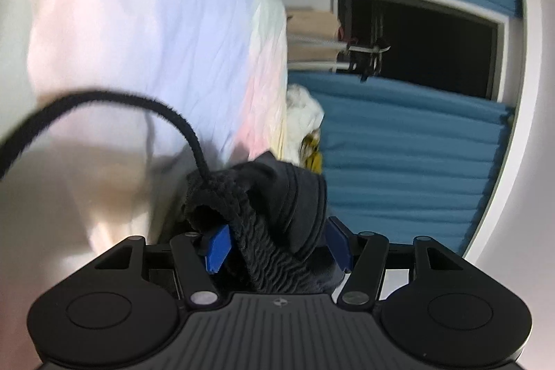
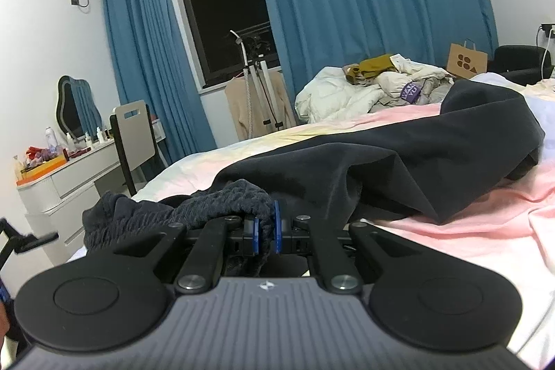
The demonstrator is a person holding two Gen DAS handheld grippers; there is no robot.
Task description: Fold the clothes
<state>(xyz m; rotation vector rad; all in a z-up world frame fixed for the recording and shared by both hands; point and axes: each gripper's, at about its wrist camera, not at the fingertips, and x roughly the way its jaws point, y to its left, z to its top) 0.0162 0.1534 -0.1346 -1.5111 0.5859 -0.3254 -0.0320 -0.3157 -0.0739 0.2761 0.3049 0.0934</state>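
Grippers: left gripper (image 1: 274, 245), right gripper (image 2: 266, 231) clamp dark trousers (image 2: 399, 158) | purple label (image 2: 411, 91): "WAN YU"

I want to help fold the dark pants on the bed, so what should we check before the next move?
1. Right gripper pinching the ribbed waistband: ok, jaws closed on it.
2. Left gripper holding the dark pants: ok, cloth bunched between its blue pads.
3. Drawstring free of the grippers: cannot tell, it loops loose in the left view.
4. Pants lying flat: not ok, the dark fabric is crumpled and humped.
5. Room on the pastel bedsheet beside the pants: ok.
6. Pile of laundry out of the way: ok, far end of the bed.
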